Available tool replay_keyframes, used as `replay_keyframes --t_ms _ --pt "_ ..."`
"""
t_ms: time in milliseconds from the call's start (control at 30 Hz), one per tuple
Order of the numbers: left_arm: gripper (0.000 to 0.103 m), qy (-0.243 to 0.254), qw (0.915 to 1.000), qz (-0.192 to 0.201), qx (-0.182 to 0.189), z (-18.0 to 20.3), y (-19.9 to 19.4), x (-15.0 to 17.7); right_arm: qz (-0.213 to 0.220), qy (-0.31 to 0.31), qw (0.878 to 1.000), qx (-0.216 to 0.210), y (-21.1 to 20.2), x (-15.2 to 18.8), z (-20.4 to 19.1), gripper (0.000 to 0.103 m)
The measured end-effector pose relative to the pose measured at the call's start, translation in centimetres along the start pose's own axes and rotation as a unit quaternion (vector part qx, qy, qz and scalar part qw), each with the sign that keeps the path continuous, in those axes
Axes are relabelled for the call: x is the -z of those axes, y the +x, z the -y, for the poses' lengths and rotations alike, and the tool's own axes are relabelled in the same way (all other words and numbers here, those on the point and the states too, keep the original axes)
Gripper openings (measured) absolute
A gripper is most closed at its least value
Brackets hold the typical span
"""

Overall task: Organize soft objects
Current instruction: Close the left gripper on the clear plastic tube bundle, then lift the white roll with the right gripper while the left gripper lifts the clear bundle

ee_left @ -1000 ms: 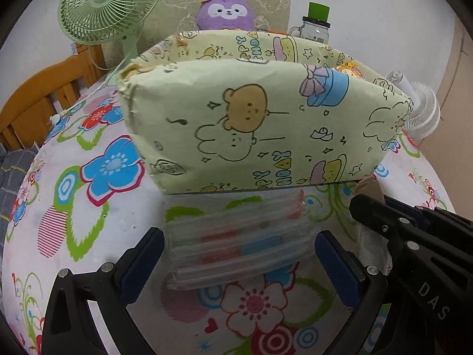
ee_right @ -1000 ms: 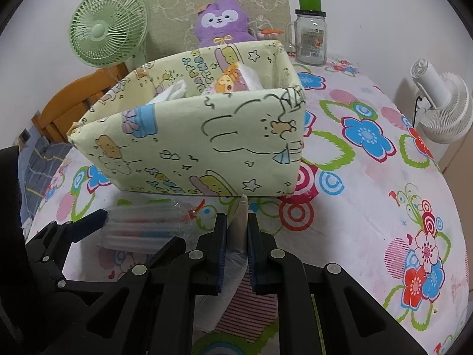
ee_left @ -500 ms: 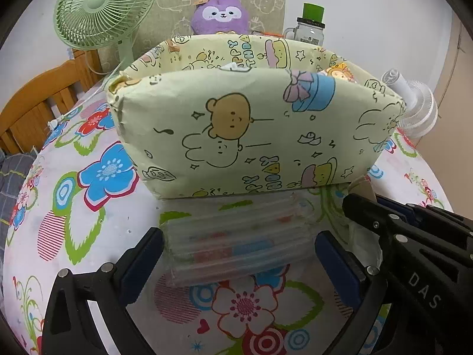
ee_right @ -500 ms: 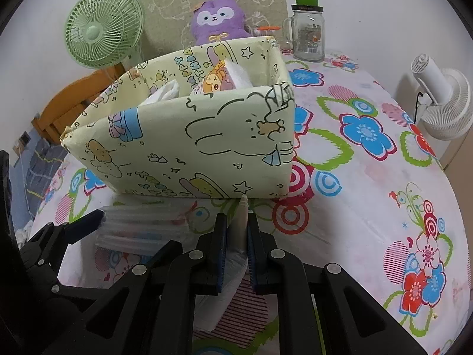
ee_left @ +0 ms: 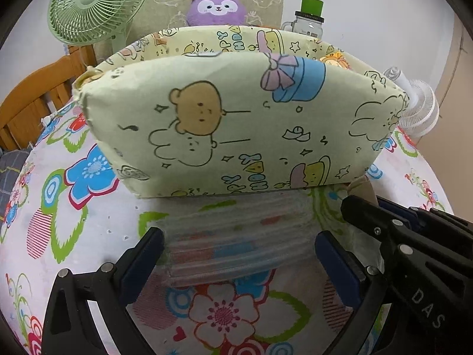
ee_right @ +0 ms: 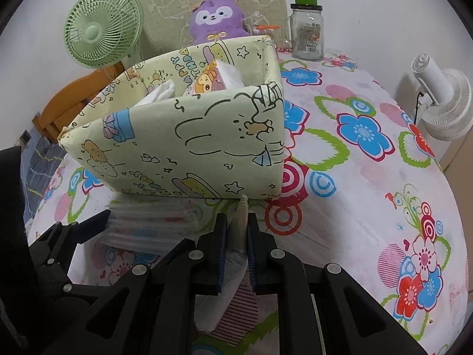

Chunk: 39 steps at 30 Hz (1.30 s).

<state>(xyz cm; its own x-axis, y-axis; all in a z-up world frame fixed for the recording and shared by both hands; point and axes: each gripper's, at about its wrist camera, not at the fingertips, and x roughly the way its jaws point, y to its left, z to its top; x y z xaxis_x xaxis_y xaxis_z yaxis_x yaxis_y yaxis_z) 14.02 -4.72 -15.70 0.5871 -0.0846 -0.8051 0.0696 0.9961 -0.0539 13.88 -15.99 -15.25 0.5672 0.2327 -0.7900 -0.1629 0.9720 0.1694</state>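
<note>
Clear plastic packet (ee_left: 236, 242) of soft folded layers, ribbed and see-through with faint red and blue patches showing through it, lies flat on the floral tablecloth (ee_left: 59, 207) between the spread fingers of the left gripper (ee_left: 236, 254); the jaws stand wide, one blue pad on each side of the packet, and whether either pad touches it I cannot tell. Far left and beyond the left gripper stands a green desk fan (ee_left: 91, 3), with a wooden chair (ee_left: 32, 94) below it at the table edge. Directly ahead of the packet, its base touching or just meeting the packet's far edge, sits a pale green fabric storage bin (ee_left: 236, 124) printed with bears, rabbits and stars; its near wall bulges toward the camera. In the right wrist view, white folded items (ee_right: 161, 93) and a cartoon-printed pack (ee_right: 215, 78) stand inside the bin. Behind the bin are a purple plush toy (ee_left: 217, 6) and a glass jar with a green lid (ee_right: 306, 29). The right gripper (ee_right: 238, 236) sits just right of the packet, jaws narrow and clamped on a thin pale flap of soft white material (ee_right: 241, 222) that stands upright between the pads, its tip close to the bin's near bottom corner; more of the white material hangs below the jaws. Far right, at the table's edge, stands a white fan (ee_right: 443, 100).
</note>
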Motion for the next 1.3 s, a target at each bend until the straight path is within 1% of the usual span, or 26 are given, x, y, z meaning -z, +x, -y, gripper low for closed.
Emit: replay_keyframes --t_ms 200,233,333,533,900,1100,1300 --pt "0.103 0.009 0.9998 -0.003 -0.016 0.7 0.6 -0.3 -0.004 0.004 1.0 -0.001 0.4 -0.1 0.2 0.015" --pt "0.101 0.009 0.9998 -0.003 -0.016 0.7 0.6 -0.3 -0.004 0.004 1.0 -0.001 0.4 -0.1 0.2 0.015" --pt "0.095 0.012 0.9998 -0.001 -0.013 0.6 0.5 -0.3 -0.004 0.003 1.0 -0.002 0.4 -0.1 0.1 0.015" --pt "0.092 0.018 0.9998 0.001 -0.004 0.7 0.2 -0.2 -0.002 0.001 1.0 -0.002 0.3 0.1 -0.3 0.015" --pt "0.092 0.022 0.9995 0.022 0.0 0.6 -2.2 0.5 0.013 -0.01 1.0 -0.001 -1.4 0.7 -1.4 0.015" --pt "0.092 0.021 0.9991 0.038 0.0 0.3 -4.2 1.4 0.029 -0.016 0.999 -0.001 -3.0 0.9 -2.1 0.015" --pt "0.092 0.021 0.9982 0.057 -0.002 0.2 -5.8 1.3 0.049 -0.023 0.999 -0.002 -4.9 1.2 -2.9 0.015"
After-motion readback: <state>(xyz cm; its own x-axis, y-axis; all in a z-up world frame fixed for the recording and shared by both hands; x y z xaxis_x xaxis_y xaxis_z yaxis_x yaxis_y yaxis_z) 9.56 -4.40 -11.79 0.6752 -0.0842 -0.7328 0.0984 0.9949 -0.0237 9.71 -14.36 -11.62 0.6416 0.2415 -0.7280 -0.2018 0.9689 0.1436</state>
